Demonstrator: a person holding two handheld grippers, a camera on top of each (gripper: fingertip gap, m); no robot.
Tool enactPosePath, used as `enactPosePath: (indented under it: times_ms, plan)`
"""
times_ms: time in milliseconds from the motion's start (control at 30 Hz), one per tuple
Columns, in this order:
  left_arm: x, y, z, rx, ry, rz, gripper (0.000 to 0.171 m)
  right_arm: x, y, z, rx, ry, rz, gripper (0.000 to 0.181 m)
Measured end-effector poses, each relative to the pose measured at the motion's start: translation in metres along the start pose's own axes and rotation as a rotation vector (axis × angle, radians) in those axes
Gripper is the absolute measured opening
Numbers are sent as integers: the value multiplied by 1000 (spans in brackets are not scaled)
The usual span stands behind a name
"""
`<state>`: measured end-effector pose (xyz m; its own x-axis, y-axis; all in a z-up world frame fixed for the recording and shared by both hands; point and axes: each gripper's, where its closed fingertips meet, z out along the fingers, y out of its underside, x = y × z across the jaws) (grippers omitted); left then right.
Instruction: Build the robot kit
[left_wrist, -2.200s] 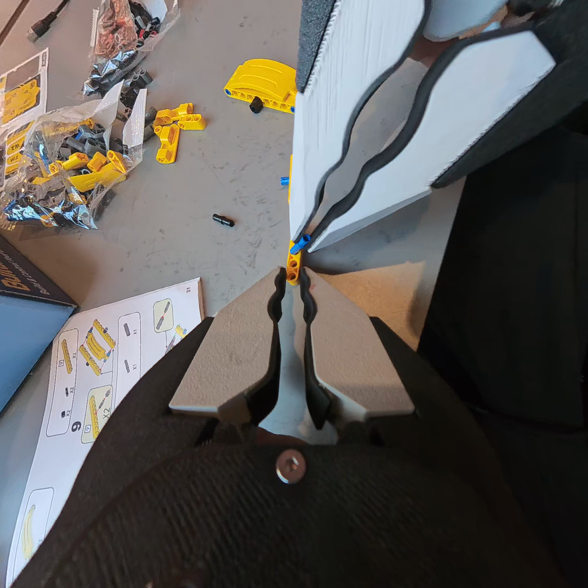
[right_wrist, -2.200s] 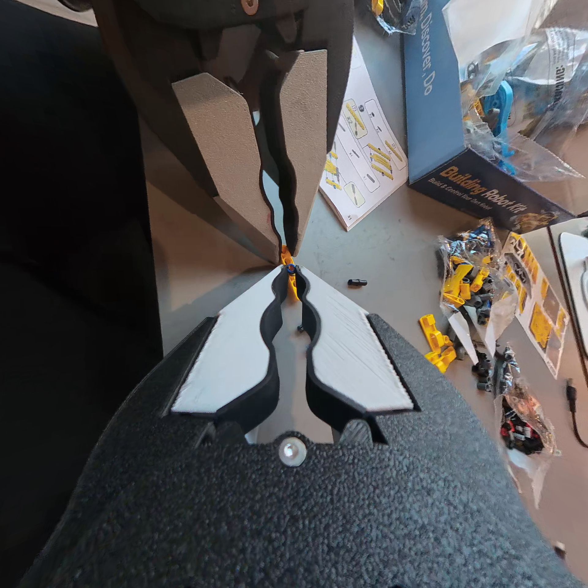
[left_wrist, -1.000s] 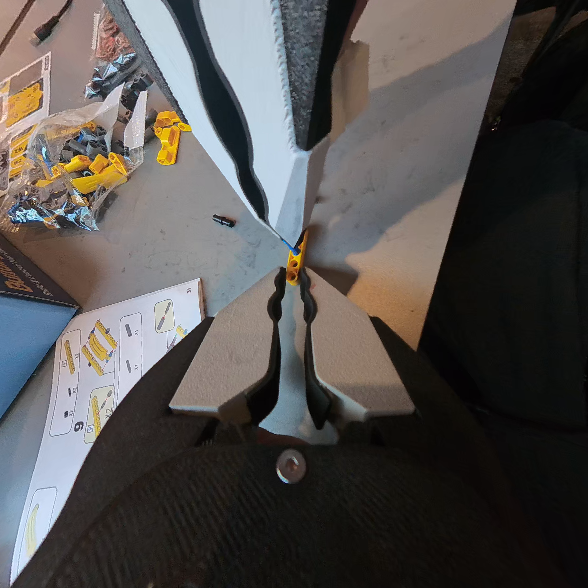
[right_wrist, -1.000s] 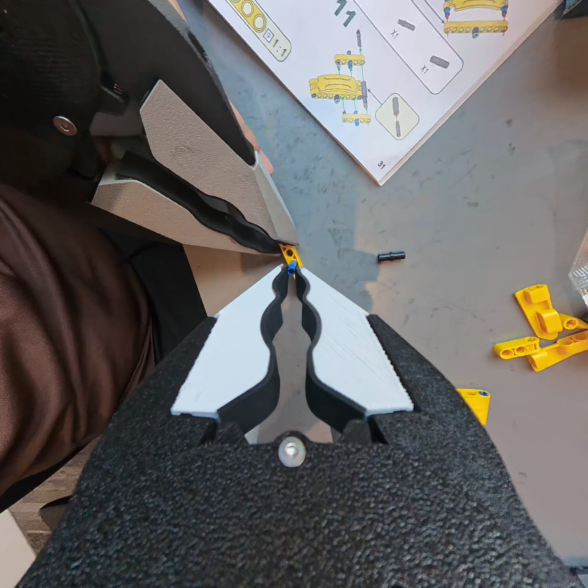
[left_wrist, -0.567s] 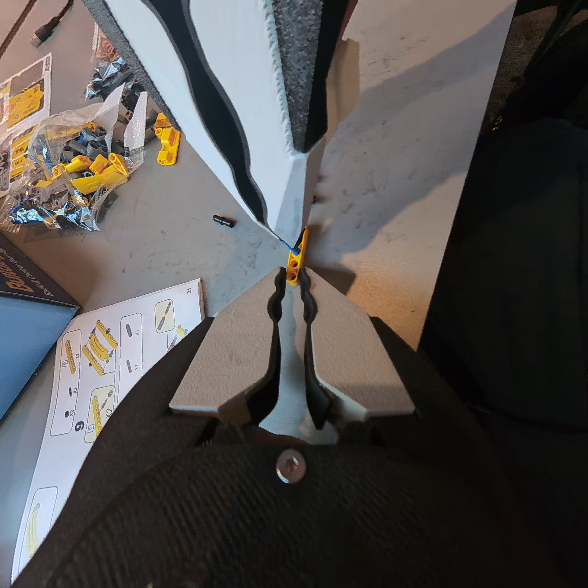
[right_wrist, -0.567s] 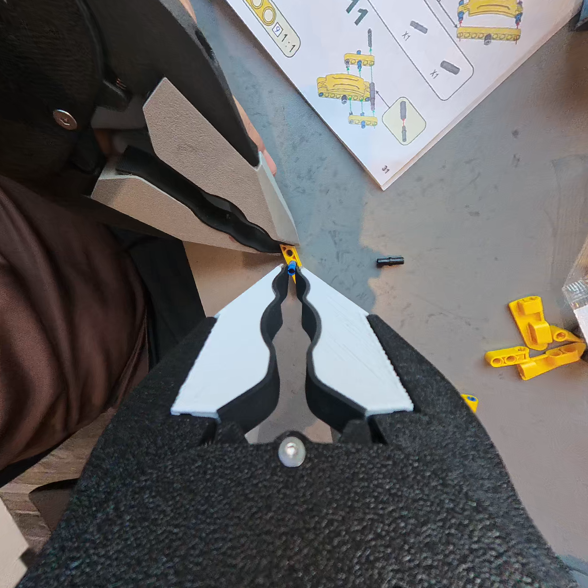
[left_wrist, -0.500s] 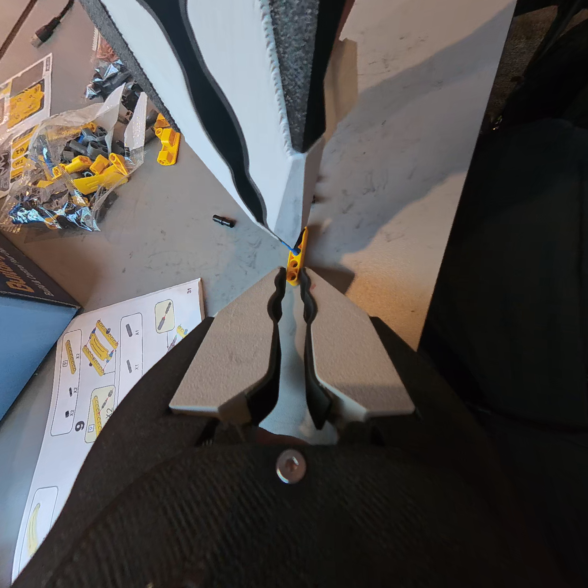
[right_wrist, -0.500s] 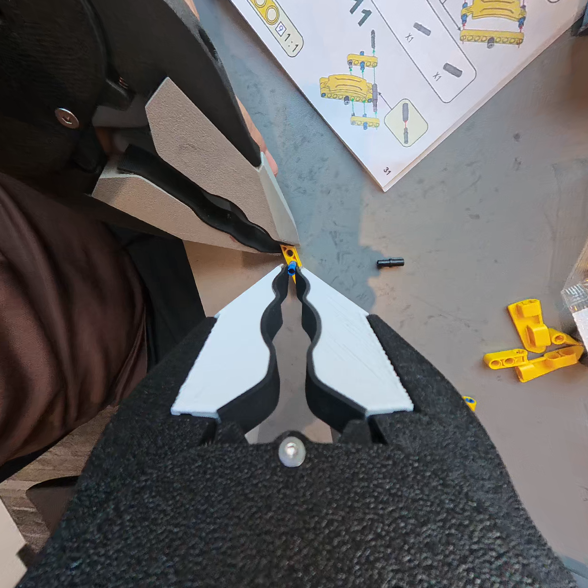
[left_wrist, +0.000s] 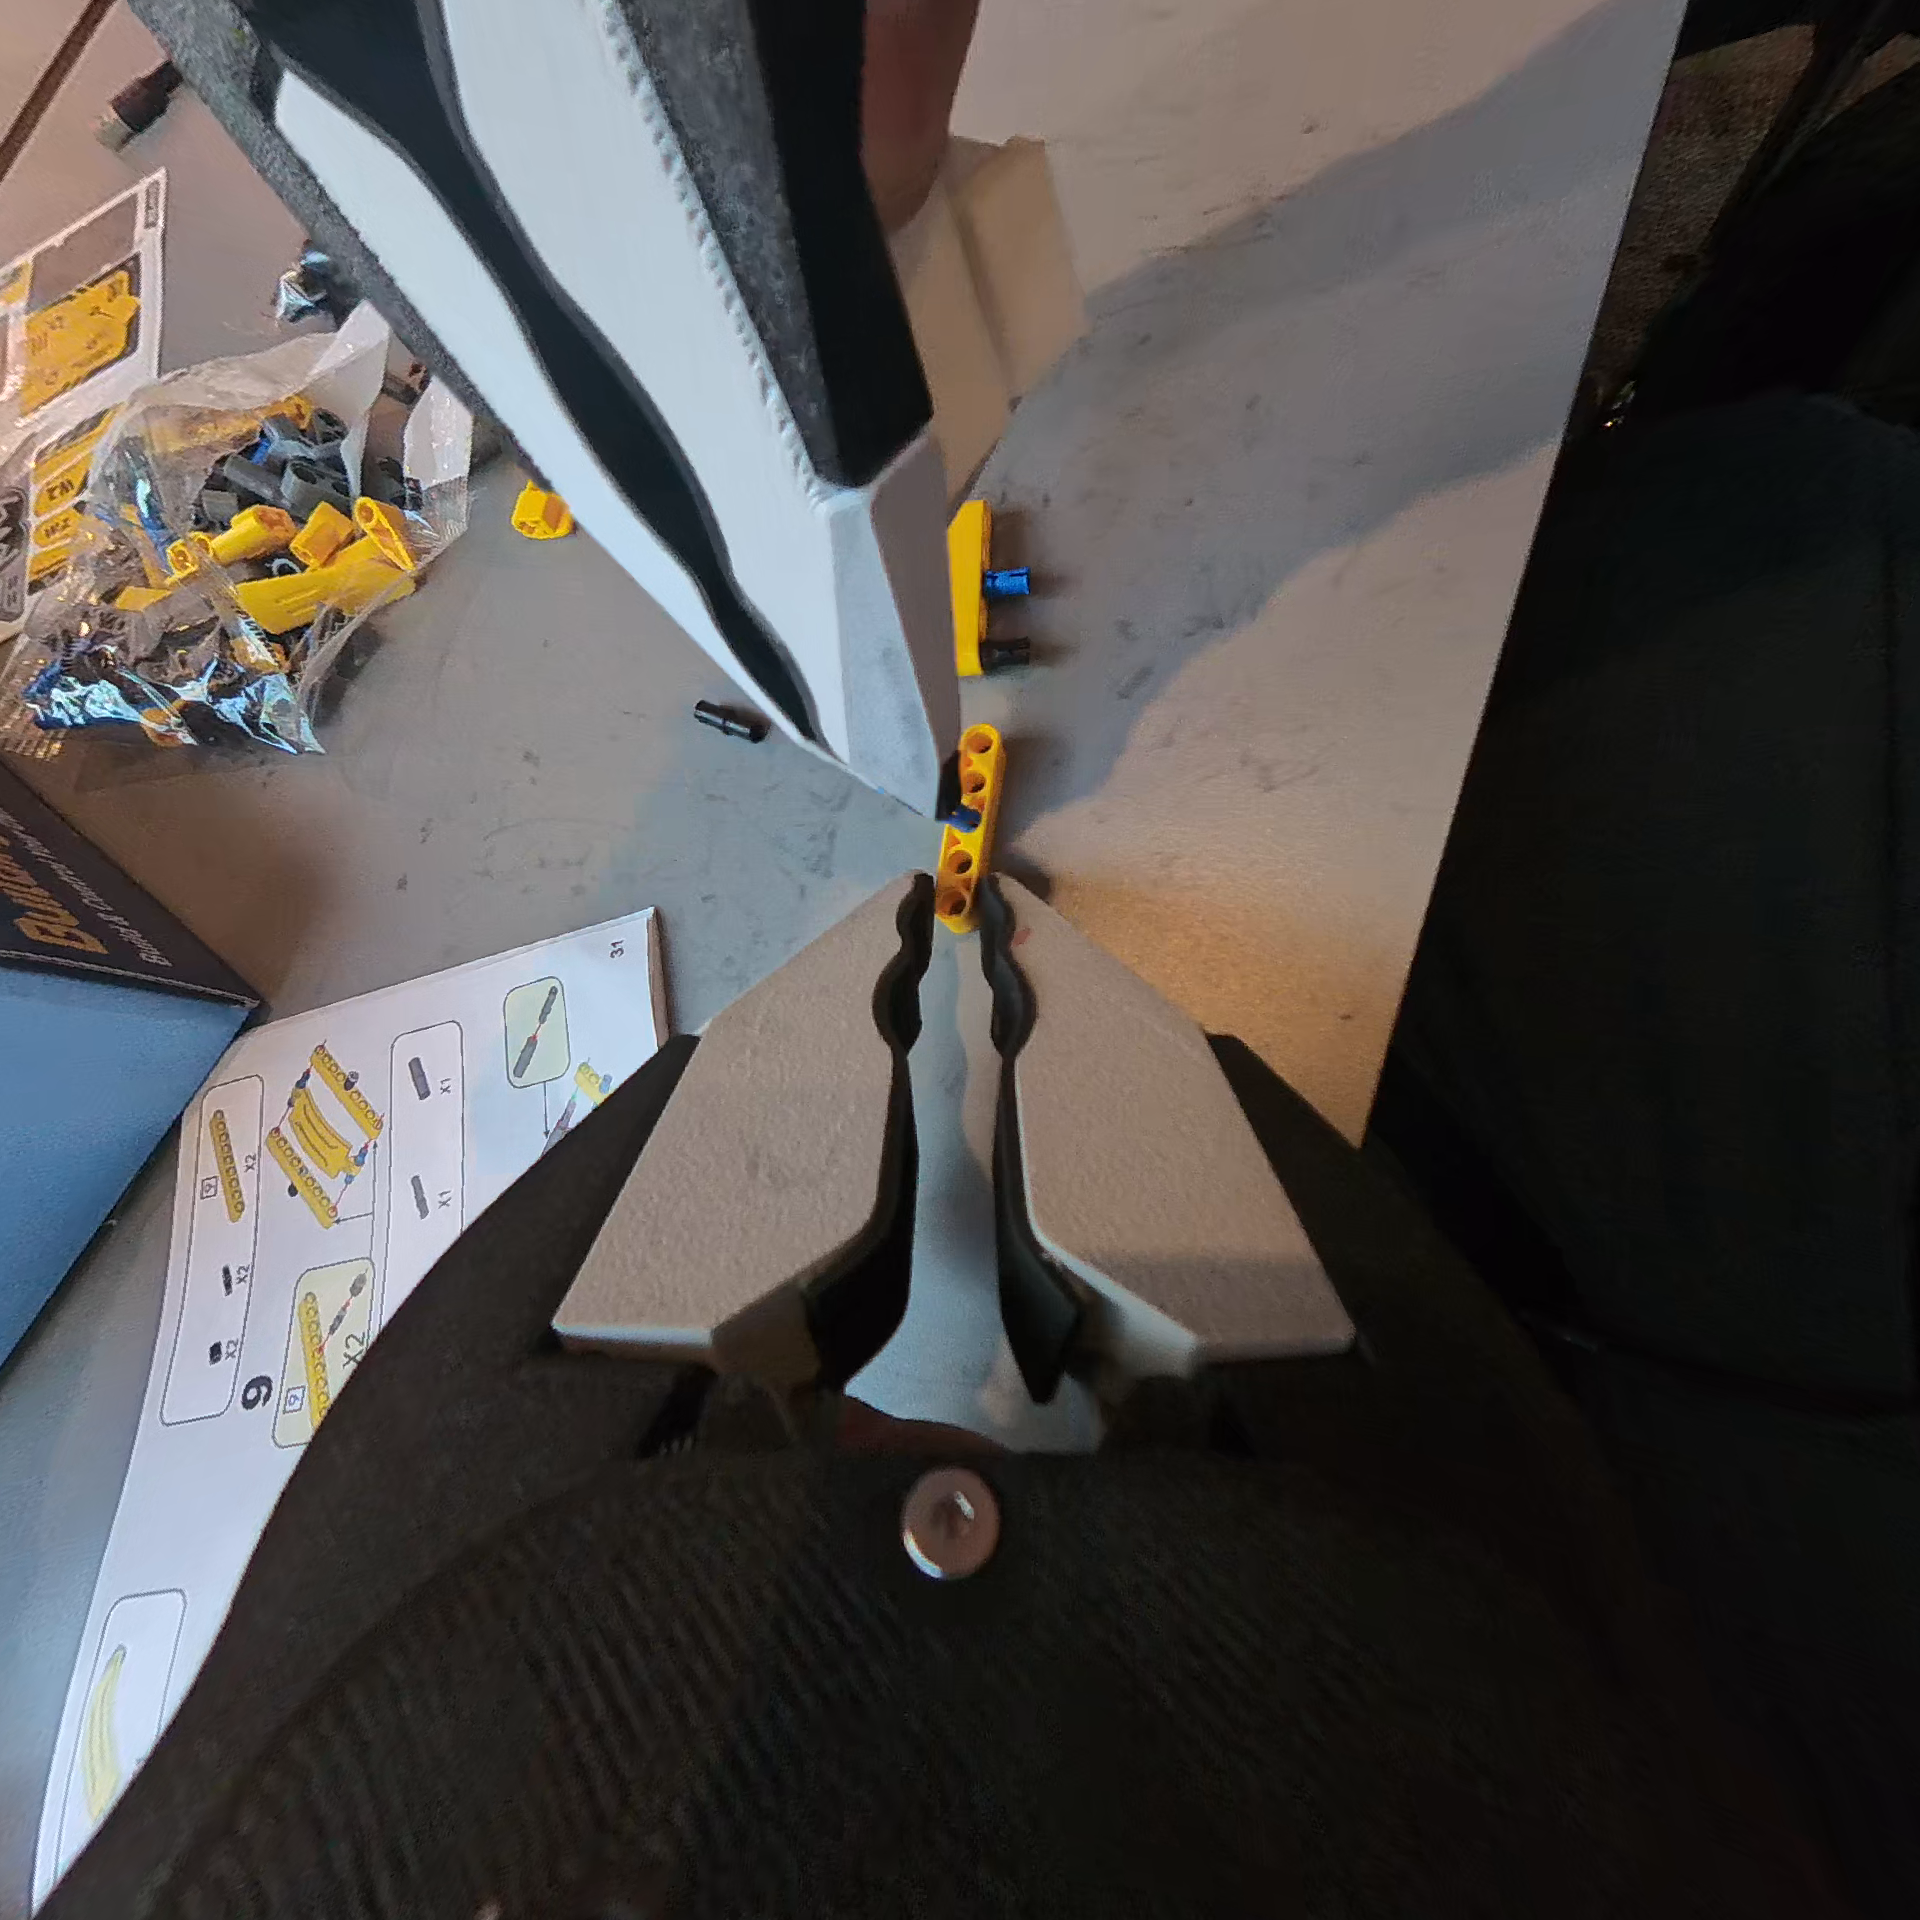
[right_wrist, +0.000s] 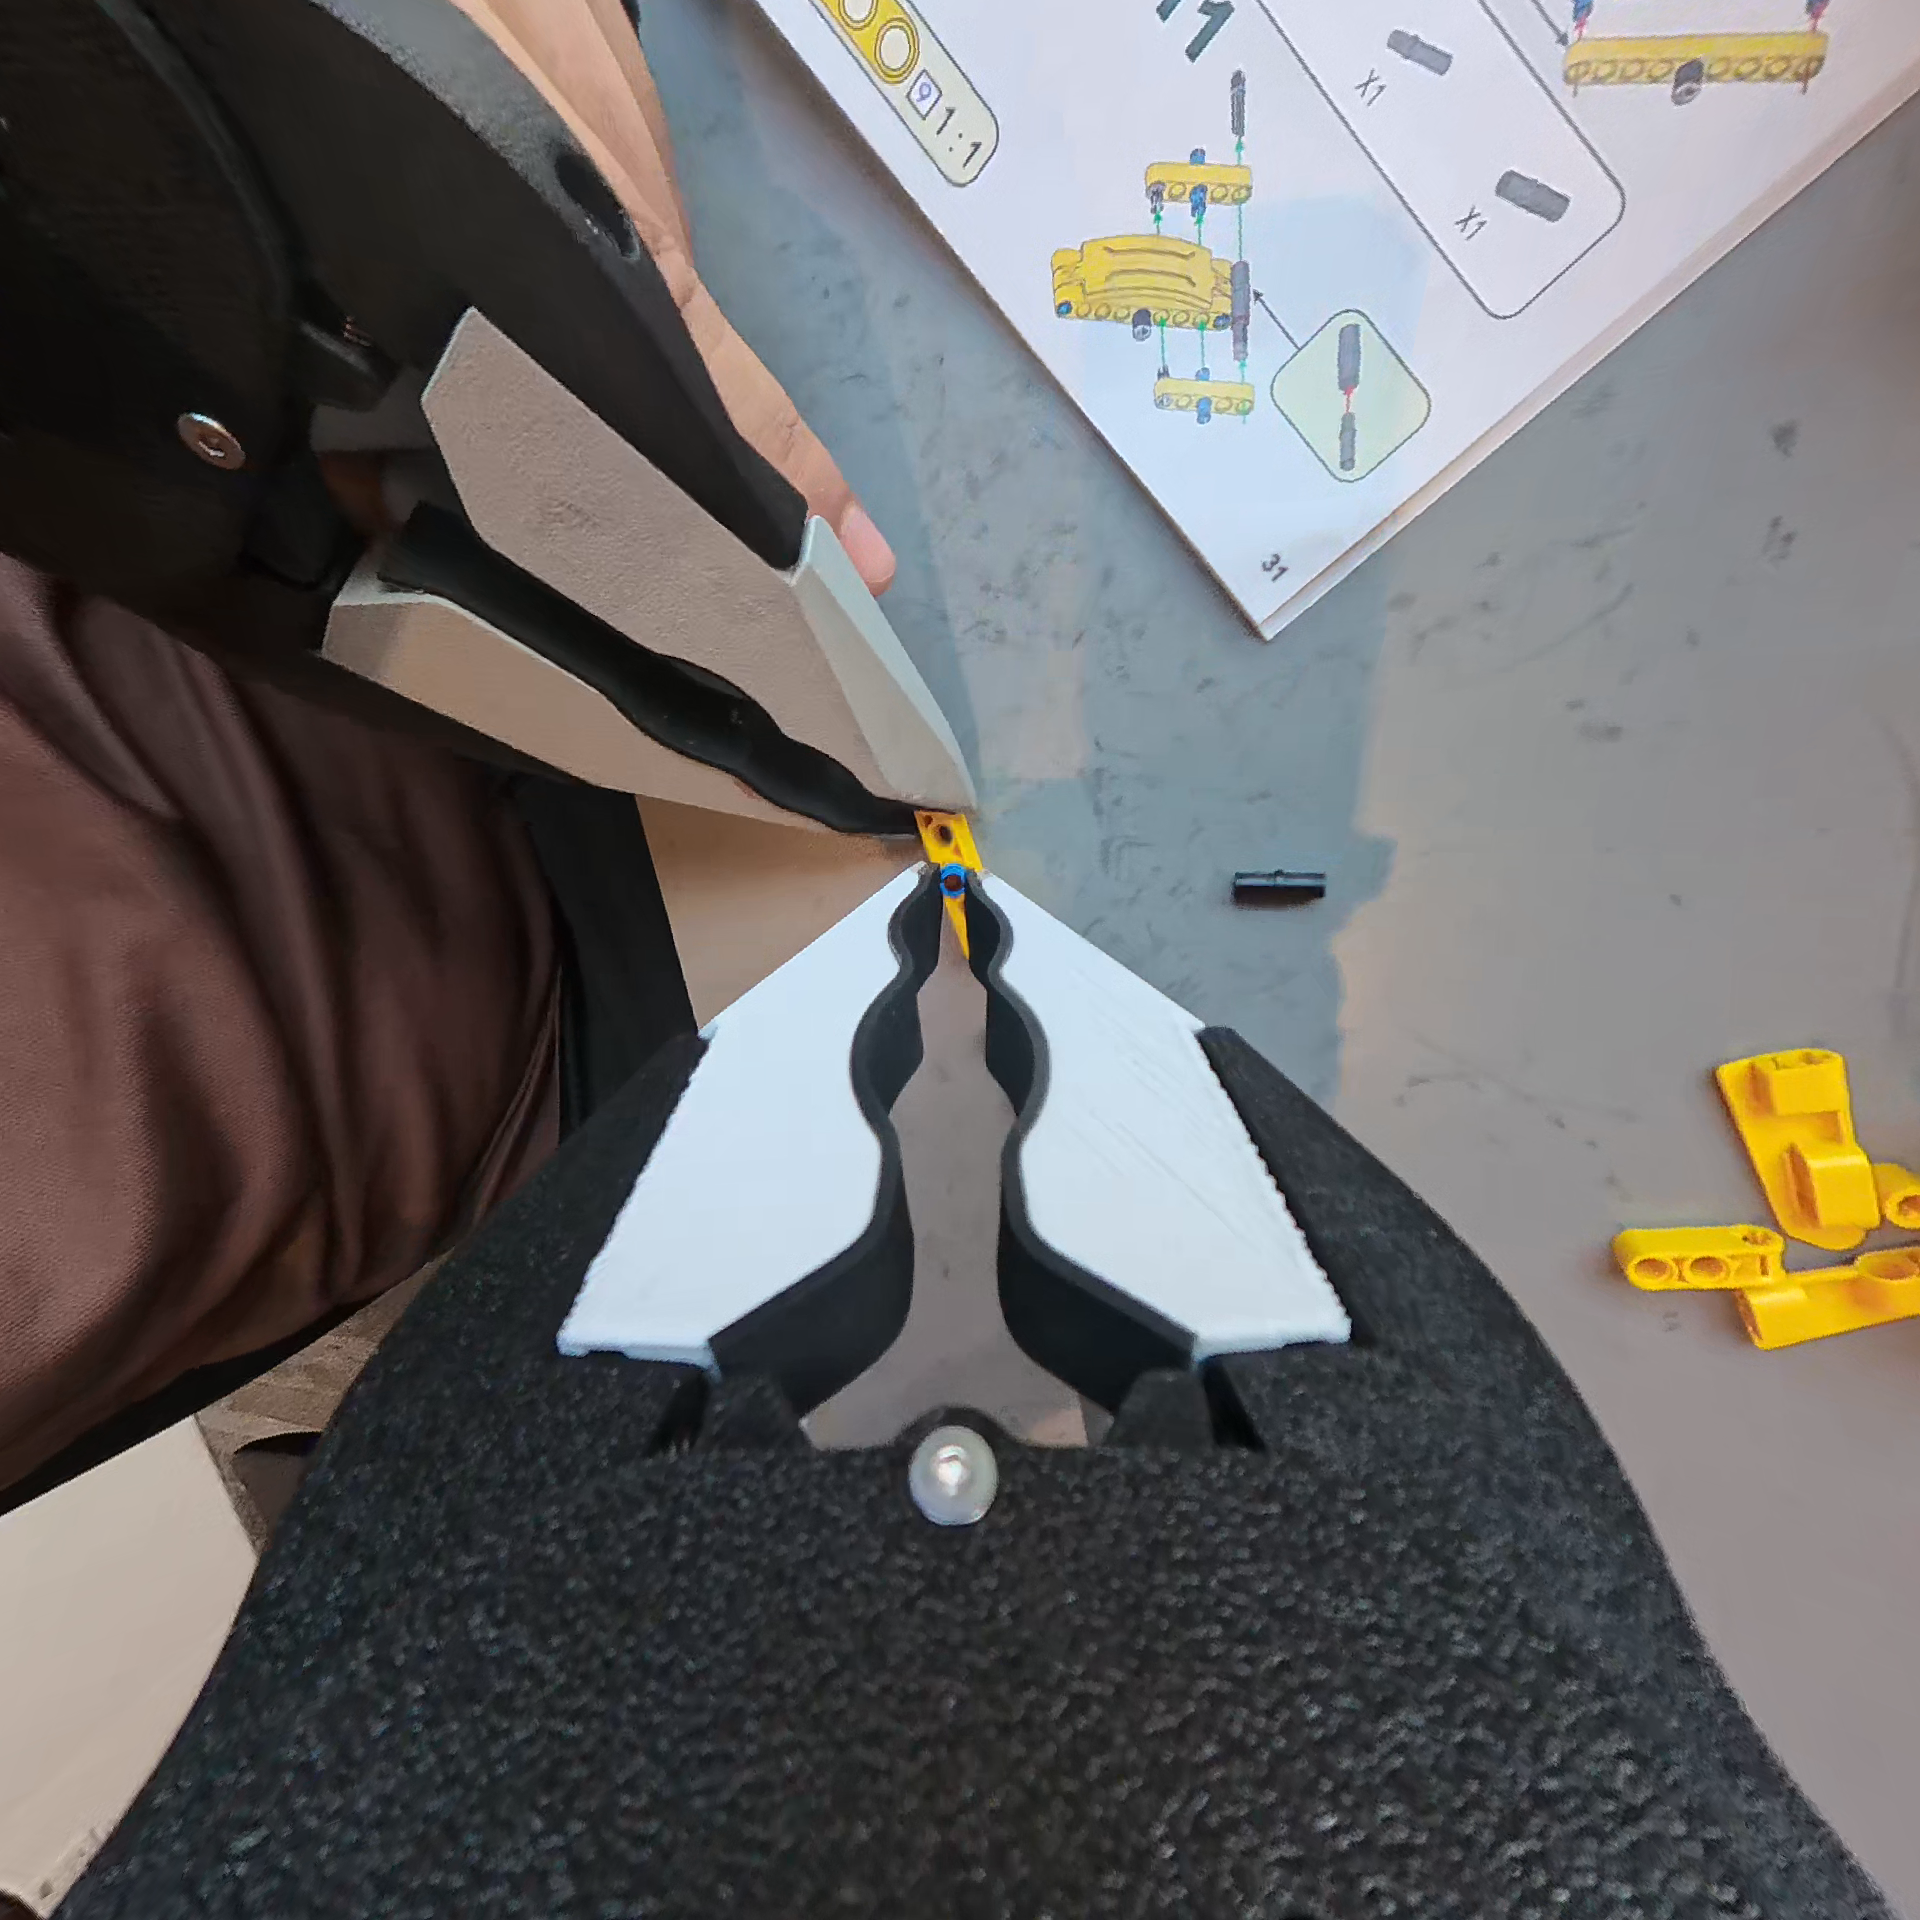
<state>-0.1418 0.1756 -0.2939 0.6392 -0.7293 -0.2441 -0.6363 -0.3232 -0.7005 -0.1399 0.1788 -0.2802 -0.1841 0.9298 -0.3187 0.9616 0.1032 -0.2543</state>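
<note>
A: What do we have at the centre?

B: We see a short yellow beam (left_wrist: 968, 826) with a row of round holes, held above the grey table (left_wrist: 582, 831). A blue pin (right_wrist: 952, 881) sits in one of its holes.

A: State of the left gripper (left_wrist: 956, 896)?

B: We read it as clamped on the lower end of the yellow beam; its grey fingers (left_wrist: 769, 1153) meet the beam at their tips.

A: And the right gripper (right_wrist: 952, 883)?

B: Its white fingers (right_wrist: 1132, 1143) are pinched on the blue pin, end-on to the beam. In the left wrist view we see the same gripper coming in from upper left, its tips touching the beam.

A: Surroundings?

B: We note a second yellow beam (left_wrist: 970, 603) lying on the table just beyond, carrying a blue and a black pin. A loose black pin (right_wrist: 1278, 886) lies near. An open instruction booklet (left_wrist: 343, 1174) lies to the left, a bag of parts (left_wrist: 208, 582) farther off, and loose yellow connectors (right_wrist: 1808, 1205) well apart.
</note>
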Motion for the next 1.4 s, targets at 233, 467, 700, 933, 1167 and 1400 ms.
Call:
enactPosePath:
  times_ms: [233,467,700,933,1167,1400]
  plan:
    - [0,0,0,1,1,3,6,-1,-7,7,32,103,-79,3]
    - [0,0,0,1,3,0,6,-1,-6,2,337,155,-64,4]
    - [0,0,0,2,6,-2,6,-4,-1,-2,522,269,-167,4]
    - [0,0,0,0,0,-2,6,-2,8,-4,525,329,-187,4]
    - [-1,0,0,0,-3,-2,5,-1,3,-5,436,373,-184,4]
    - [-1,0,0,0,-3,-4,5,-1,0,-10,507,252,6,4]
